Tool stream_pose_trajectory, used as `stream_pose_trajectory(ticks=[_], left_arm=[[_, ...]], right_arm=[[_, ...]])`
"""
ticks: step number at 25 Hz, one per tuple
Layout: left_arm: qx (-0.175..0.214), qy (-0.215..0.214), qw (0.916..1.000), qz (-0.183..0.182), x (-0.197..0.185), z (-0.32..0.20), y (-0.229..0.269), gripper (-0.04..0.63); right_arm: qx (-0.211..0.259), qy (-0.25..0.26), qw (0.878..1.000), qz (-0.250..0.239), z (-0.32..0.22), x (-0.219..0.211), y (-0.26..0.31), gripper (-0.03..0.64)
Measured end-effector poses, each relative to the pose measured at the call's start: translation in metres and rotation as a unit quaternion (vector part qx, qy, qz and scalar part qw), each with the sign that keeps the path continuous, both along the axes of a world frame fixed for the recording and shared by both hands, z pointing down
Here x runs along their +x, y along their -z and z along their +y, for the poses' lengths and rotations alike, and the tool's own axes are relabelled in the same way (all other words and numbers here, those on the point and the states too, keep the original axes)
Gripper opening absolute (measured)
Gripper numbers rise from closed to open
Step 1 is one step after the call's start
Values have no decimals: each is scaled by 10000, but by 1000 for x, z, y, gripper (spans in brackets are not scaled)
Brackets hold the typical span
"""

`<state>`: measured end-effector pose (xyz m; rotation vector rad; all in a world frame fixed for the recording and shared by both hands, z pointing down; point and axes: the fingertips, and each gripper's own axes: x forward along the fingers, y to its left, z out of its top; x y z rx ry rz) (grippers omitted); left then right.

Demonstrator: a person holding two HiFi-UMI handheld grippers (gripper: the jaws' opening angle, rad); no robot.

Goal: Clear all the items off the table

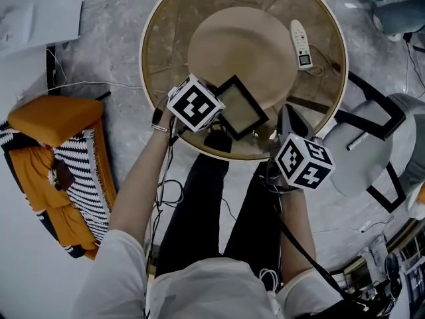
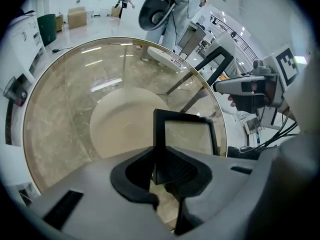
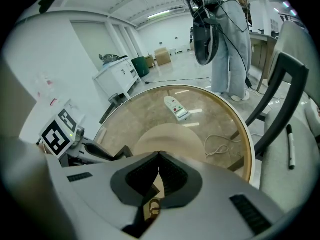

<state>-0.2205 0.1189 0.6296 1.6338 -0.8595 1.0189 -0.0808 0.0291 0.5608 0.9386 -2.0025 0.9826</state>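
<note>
A black picture frame (image 1: 242,107) stands tilted at the near edge of the round glass table (image 1: 149,58). My left gripper (image 1: 214,116) is shut on the frame's left edge; in the left gripper view the frame (image 2: 190,136) rises from between the pads of the left gripper (image 2: 159,156). A white remote-like device (image 1: 301,44) lies at the far right of the table, with a thin cord (image 1: 319,65) beside it. My right gripper (image 1: 284,113) hovers at the table's near right rim, shut, with its tips meeting (image 3: 159,154) and nothing in them.
The table's tan round base (image 1: 242,52) shows through the glass. A grey chair (image 1: 362,151) with a pen (image 1: 356,140) on it stands at the right. An orange cushion (image 1: 53,118) and striped cloth lie at the left. A person (image 3: 230,39) stands beyond the table.
</note>
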Motion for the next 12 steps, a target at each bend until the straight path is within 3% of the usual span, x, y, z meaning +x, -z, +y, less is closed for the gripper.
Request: stream_pose_trajectory(ticks=[3,6,9,12], left_arm=[[180,374,9991,11,5,-2,4,74],[333,785,9960,-256,5,-2,11,74],[492,1283,9899,-362,8,-5,26,74],[632,1877,9800,-177,10,-12,41,74]], right_arm=[[56,-29,10000,15,-5,8,3,23],[97,-115,9999,45,-9,19,6,23],[105,-219,9997,71,-11,29,11,23],[110,-270,9996,57,-10,33,11,23]])
